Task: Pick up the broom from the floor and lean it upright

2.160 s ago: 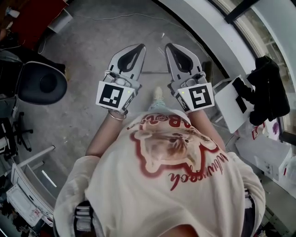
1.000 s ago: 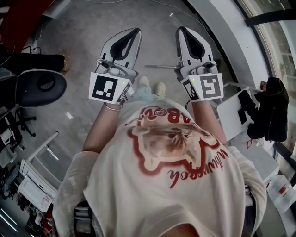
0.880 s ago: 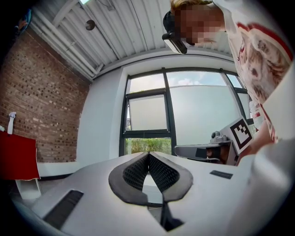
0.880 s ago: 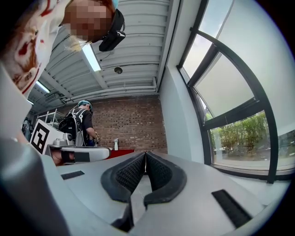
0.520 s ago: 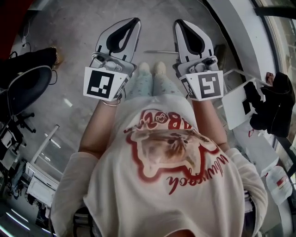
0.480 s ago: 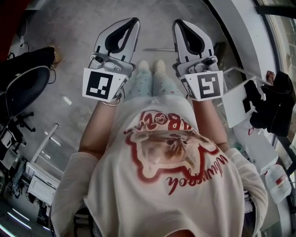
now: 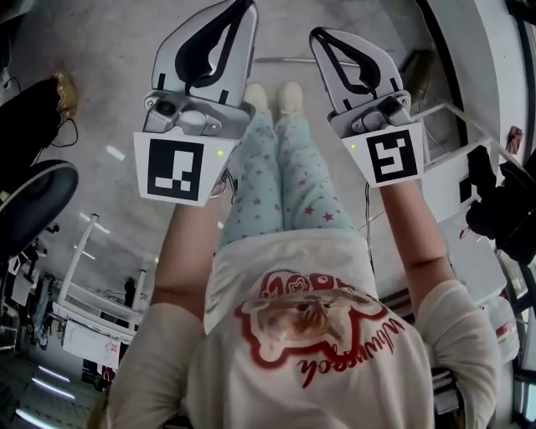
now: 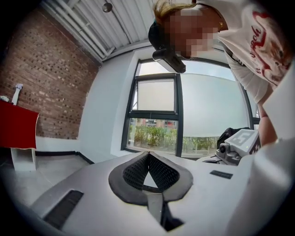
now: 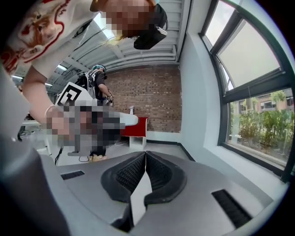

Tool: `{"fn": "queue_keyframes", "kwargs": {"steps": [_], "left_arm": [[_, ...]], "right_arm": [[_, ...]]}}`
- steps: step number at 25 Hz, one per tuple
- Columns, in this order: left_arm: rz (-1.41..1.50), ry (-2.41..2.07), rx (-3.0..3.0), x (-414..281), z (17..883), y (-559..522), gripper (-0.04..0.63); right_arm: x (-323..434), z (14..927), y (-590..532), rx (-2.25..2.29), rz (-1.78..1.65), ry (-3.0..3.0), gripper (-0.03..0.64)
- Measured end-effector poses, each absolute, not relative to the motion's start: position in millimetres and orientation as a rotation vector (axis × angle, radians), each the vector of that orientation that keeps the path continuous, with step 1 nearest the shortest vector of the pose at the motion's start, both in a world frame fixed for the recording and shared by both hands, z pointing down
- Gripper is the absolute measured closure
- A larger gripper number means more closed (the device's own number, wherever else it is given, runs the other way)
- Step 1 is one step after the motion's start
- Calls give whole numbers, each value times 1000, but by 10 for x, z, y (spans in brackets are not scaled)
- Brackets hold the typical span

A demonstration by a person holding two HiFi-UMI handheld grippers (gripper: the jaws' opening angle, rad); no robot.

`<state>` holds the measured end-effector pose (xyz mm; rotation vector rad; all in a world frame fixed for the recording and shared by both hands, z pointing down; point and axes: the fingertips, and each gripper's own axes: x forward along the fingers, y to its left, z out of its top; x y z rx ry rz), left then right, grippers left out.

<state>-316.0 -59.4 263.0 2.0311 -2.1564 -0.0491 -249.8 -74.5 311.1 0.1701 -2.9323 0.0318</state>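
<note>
Shirt [image 7: 318, 335]: red script line under animal print, upside down in head view, letters not readable; red arched lettering above print, creased, unreadable
Left gripper [image 7: 244, 8] cube: black-white square marker [image 7: 176, 169], code pattern, no letters
Right gripper [image 7: 316, 33] cube: like marker [image 7: 394, 155], pattern resembles 5
Nothing else legible

Grey concrete floor [image 7: 100, 92] underfoot. Black office chair [image 7: 29, 209] stands on my left, and a white metal rack [image 7: 88, 314] sits nearer me on the same side. On my right, a dark garment [image 7: 502, 209] lies next to a white stand [image 7: 448, 155]. One brick wall [image 8: 41, 87] noted, with a red cabinet [image 8: 16, 129] in front of it. Tall dark-framed window [image 8: 156, 115] shows greenery outside.
</note>
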Motion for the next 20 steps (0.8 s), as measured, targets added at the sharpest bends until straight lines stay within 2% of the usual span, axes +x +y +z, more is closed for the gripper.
{"fn": "queue_keyframes", "kwargs": {"steps": [10,20], "left_arm": [[48,-2111,1946,-3188,4184,-366,574],[80,-2053,1953,-3114,5060,-396,574]], "right_arm": [[-2631,4503,-581,12,40,-2898,592],[-2596,5415,-428,-115,44,-2848,592]]}}
